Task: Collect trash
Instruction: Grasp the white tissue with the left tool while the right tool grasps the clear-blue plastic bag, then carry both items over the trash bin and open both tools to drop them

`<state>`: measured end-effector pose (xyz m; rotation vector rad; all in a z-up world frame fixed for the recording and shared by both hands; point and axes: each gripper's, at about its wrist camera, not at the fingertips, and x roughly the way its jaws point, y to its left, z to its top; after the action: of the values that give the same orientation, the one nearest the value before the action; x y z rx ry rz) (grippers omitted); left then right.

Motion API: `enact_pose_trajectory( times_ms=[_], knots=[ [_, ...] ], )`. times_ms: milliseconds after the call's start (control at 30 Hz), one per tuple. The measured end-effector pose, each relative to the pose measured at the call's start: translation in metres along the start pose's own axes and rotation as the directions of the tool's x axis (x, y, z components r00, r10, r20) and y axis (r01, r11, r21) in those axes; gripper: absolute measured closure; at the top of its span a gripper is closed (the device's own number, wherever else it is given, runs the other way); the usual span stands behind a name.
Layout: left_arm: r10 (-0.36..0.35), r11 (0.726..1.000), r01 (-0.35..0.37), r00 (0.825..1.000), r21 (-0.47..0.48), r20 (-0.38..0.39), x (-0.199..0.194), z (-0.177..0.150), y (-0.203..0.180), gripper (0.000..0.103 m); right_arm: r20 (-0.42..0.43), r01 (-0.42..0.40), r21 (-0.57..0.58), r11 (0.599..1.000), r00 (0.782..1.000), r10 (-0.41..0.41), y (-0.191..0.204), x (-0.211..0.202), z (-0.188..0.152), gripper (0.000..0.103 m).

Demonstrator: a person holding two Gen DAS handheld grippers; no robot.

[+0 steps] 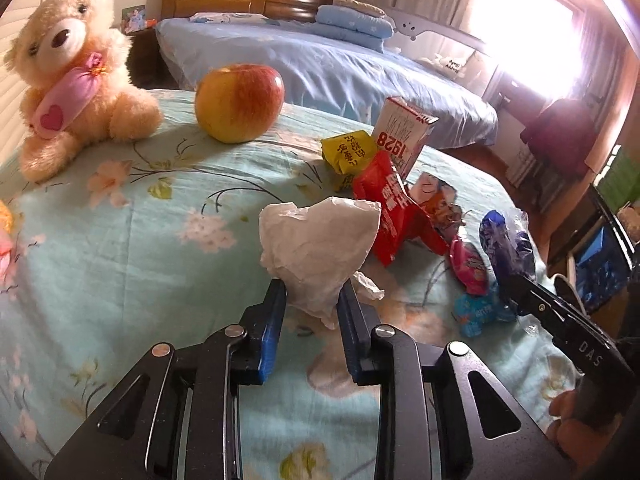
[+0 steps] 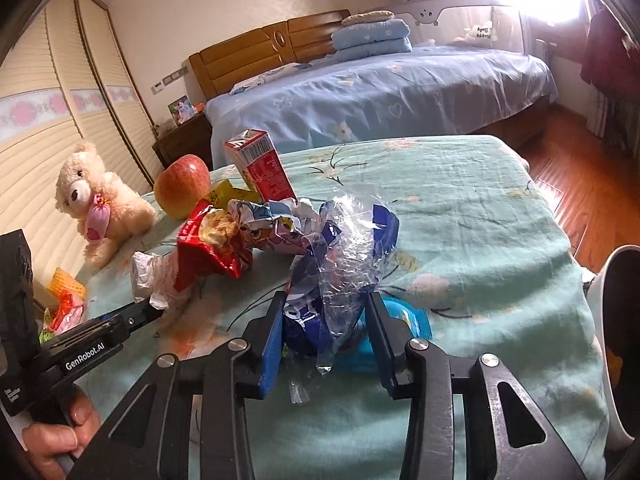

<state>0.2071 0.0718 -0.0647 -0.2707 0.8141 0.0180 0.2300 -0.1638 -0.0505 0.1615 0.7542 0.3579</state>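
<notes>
Where the left claw (image 1: 312,296) reaches forward, its two blue pads pinch the lower tip of a crumpled white tissue (image 1: 320,248), which stands up between them off the flowered cloth (image 1: 140,240), so this claw is clenched on the tissue, gripped low probably so the whole wad lifts in one piece; beside it, the right claw (image 2: 326,320) has its pads either side of a crinkled clear-and-blue plastic wrapper (image 2: 344,264), the left pad pressing the blue part and the right pad against the clear film, and I judge it grasping that wrapper, with a small light-blue packet (image 2: 404,320) lying just behind and beneath. Further out the rest of the trash is bunched in one heap near the middle of the covered surface, which may be a bed or a tabletop: a red snack bag (image 2: 212,248), a cartoon-printed wrapper (image 2: 272,228), a yellow packet (image 1: 350,152), a pink sweet wrapper (image 1: 470,268) and an upright red-and-white carton (image 2: 260,168). An apple (image 1: 240,102) and a teddy bear (image 1: 76,76) sit apart at the far side, likely not rubbish. A white rim at the right edge of the right wrist view may be a bin, though I cannot tell
</notes>
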Motion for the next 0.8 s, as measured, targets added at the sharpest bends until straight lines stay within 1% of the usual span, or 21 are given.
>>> enact_pose_trajectory(
  times_ms=[200, 300, 567, 800],
  knots=[
    [-0.032, 0.999, 0.032, 0.999, 0.010, 0.011, -0.021, -0.014, -0.010, 0.078, 0.025, -0.009, -0.003, 1.000, 1.000, 0.009, -0.006, -0.026, -0.010, 0.064],
    [-0.061, 0.998, 0.061, 0.998, 0.029, -0.001, -0.025, -0.022, -0.022, 0.078, 0.029, -0.007, 0.000, 1.000, 1.000, 0.007, -0.009, -0.032, -0.013, 0.064],
    [-0.134, 0.985, 0.136, 0.991, 0.104, -0.030, -0.030, -0.036, -0.066, 0.078, 0.044, 0.019, 0.024, 1.000, 0.999, -0.020, -0.027, -0.058, -0.028, 0.064],
    [-0.172, 0.969, 0.180, 0.983, 0.168, -0.056, -0.030, -0.047, -0.102, 0.078, 0.059, 0.044, 0.059, 0.997, 0.997, -0.048, -0.051, -0.080, -0.041, 0.064]
  ],
)
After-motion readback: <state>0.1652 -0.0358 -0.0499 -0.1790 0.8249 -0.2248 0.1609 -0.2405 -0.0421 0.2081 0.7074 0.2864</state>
